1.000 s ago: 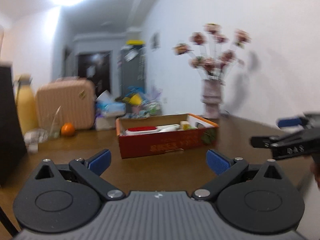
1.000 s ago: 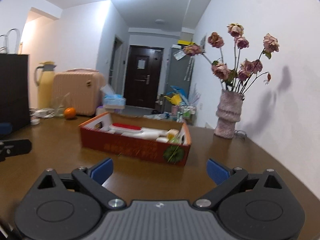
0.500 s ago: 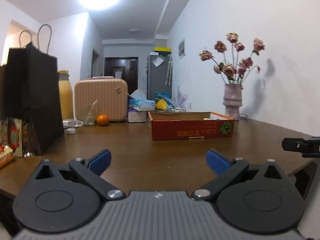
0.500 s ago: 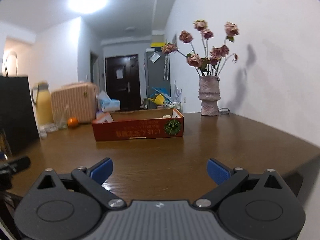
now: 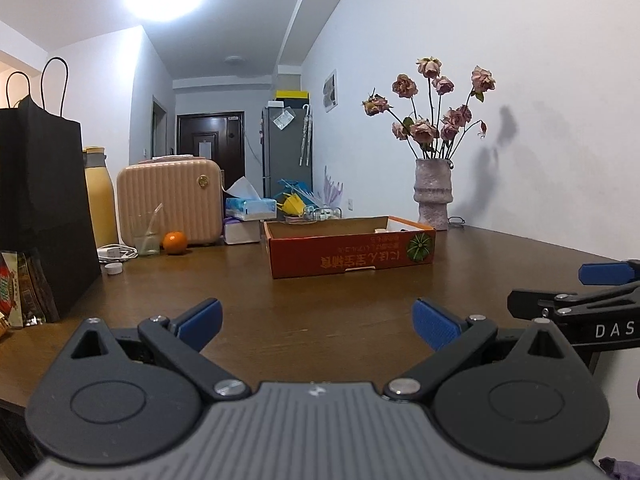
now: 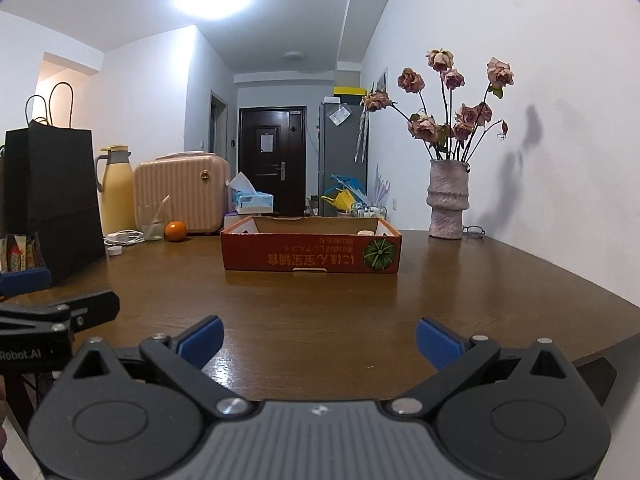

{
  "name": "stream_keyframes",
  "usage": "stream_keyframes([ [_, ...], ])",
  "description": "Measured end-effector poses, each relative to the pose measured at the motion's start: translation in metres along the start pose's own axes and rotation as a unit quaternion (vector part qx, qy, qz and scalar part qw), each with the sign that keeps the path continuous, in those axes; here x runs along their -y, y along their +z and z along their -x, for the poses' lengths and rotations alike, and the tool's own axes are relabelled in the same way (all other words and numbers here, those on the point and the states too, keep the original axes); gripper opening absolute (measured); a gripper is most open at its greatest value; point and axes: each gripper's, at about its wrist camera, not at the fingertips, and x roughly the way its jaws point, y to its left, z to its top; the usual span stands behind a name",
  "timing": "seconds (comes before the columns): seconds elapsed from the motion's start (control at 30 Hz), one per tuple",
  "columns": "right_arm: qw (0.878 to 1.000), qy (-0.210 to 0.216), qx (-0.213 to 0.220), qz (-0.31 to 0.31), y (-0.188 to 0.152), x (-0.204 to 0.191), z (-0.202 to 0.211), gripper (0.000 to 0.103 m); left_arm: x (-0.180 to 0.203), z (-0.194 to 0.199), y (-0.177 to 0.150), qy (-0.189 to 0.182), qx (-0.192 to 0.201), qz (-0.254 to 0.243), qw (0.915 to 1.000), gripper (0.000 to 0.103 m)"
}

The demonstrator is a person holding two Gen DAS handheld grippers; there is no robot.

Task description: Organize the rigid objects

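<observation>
An orange-red cardboard box (image 5: 352, 254) sits open-topped on the brown wooden table (image 5: 304, 308); it also shows in the right wrist view (image 6: 310, 254). Its contents are mostly hidden behind its front wall. My left gripper (image 5: 318, 324) is open and empty, low at the table's near edge, well short of the box. My right gripper (image 6: 320, 340) is open and empty, level with it on the right. Each gripper shows at the edge of the other's view.
A black paper bag (image 5: 38, 208), a yellow flask (image 5: 100, 196), a pink case (image 5: 170, 202), a glass (image 5: 146, 236), an orange (image 5: 175, 242), a tissue box (image 5: 250, 208) and snack packets (image 5: 16, 284) stand at the left and back. A vase of dried roses (image 5: 434, 194) stands back right by the wall.
Both grippers have dropped from above the box and pulled back to the table's near edge. The box's inside is no longer visible. Both stay open.
</observation>
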Motion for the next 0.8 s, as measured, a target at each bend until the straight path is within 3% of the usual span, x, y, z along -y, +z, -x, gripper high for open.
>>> stream_keyframes([
  [0.8,1.0,0.003,0.006,0.01,0.0003,-0.0027,0.0003,0.103,0.0014,0.0012,-0.0018,0.0,0.006,0.003,1.0,0.103],
])
